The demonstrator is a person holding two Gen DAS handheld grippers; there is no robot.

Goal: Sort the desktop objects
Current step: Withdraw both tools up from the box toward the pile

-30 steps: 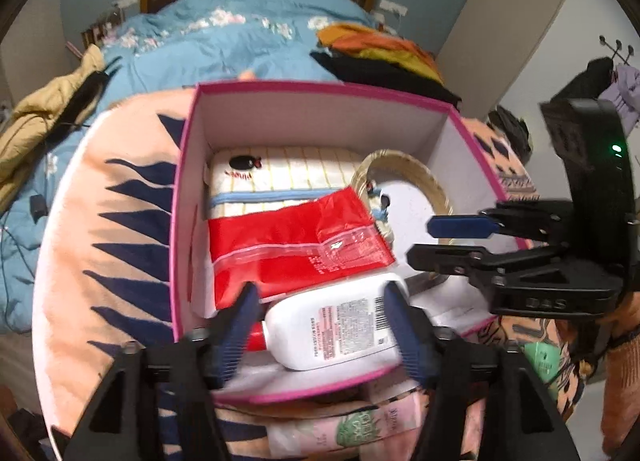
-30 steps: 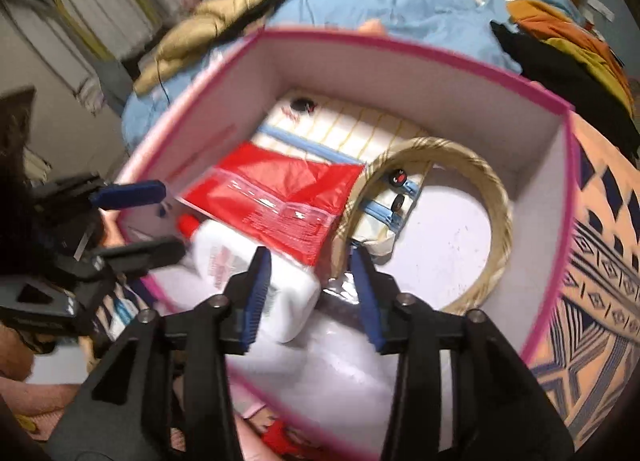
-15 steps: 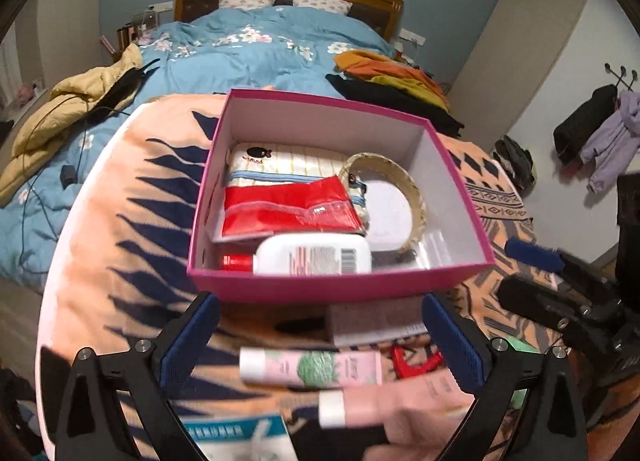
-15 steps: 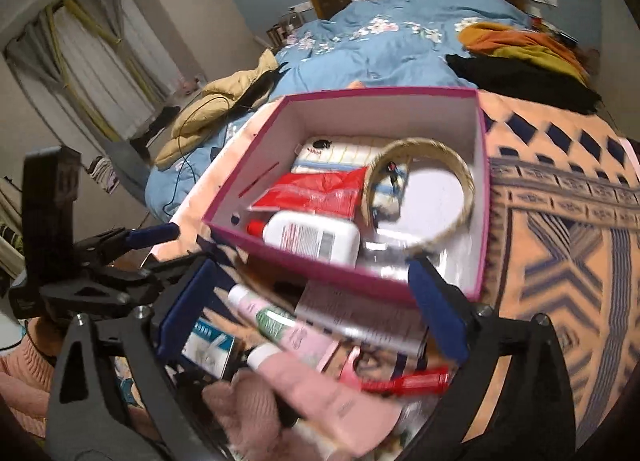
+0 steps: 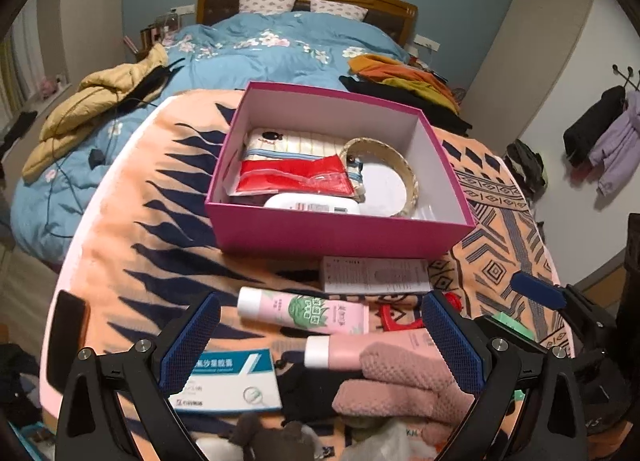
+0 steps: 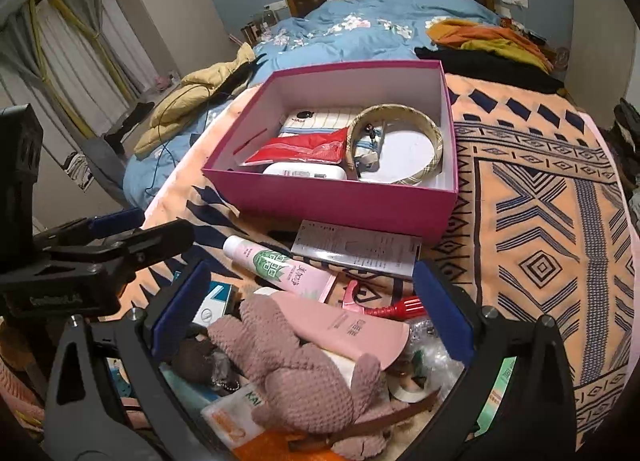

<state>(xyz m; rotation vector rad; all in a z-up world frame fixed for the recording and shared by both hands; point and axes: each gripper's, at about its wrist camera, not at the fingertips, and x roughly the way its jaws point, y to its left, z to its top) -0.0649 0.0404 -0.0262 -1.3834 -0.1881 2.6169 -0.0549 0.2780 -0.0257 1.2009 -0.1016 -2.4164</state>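
The magenta box (image 5: 336, 237) stands mid-table and holds a white bottle (image 5: 312, 203), a red pouch (image 5: 296, 177), a striped pouch (image 5: 296, 143) and a woven ring (image 5: 408, 177). In front of it lie a green-and-pink tube (image 5: 304, 311), a pink tube (image 5: 360, 349), a grey carton (image 5: 376, 275) and a pink knitted toy (image 5: 400, 385). My left gripper (image 5: 320, 341) hangs wide open and empty above these loose items. Over the same pile my right gripper (image 6: 312, 313) is open too, with the knitted toy (image 6: 288, 365) below it and the box (image 6: 332, 201) beyond.
A blue-and-white medicine box (image 5: 228, 381) lies near the front left, and a black phone (image 5: 66, 337) rests at the table's left edge. A red tool (image 6: 384, 307) sits by the tubes. The patterned cloth (image 6: 540, 221) spreads right of the box. A bed stands behind.
The left gripper let go of the white bottle, now lying in the box. Both grippers opened wide and drew back from the box to above the front pile.
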